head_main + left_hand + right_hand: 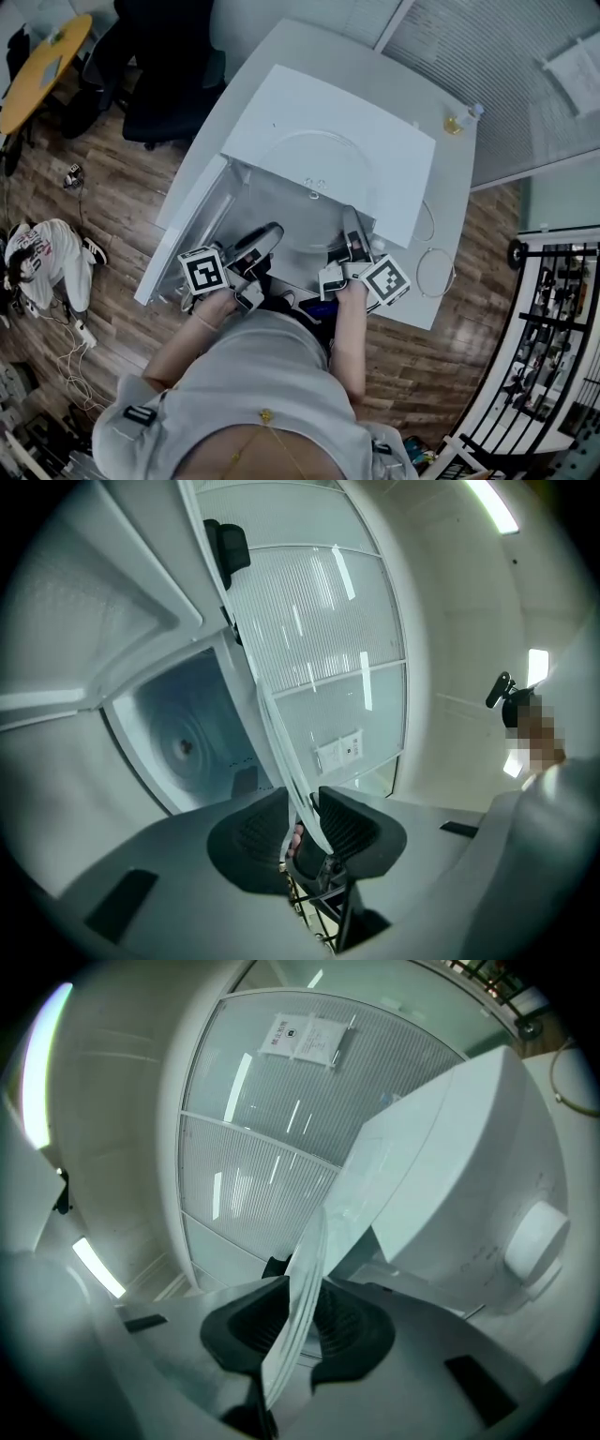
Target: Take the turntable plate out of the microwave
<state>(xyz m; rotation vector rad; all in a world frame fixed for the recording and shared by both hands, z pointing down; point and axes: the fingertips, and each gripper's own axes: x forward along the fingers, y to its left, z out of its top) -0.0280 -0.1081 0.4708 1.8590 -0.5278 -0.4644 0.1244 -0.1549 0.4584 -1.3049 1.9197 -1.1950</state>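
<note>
We judge removal unfinished: left hand-held gripper [305, 822] and right hand-held gripper [300, 1321] clamp the round glass turntable plate [307, 1265] at the white microwave [328, 141].

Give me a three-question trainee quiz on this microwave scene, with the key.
1. True or false: the microwave door is shut.
2. The right gripper is shut on: A a mug; B the turntable plate; C the door handle.
3. Short answer: what does the left gripper hold, and what small thing sits at the far corner of the table?
Key: 1 false, it hangs open; 2 B; 3 the same plate's rim, and a small bottle.
</note>
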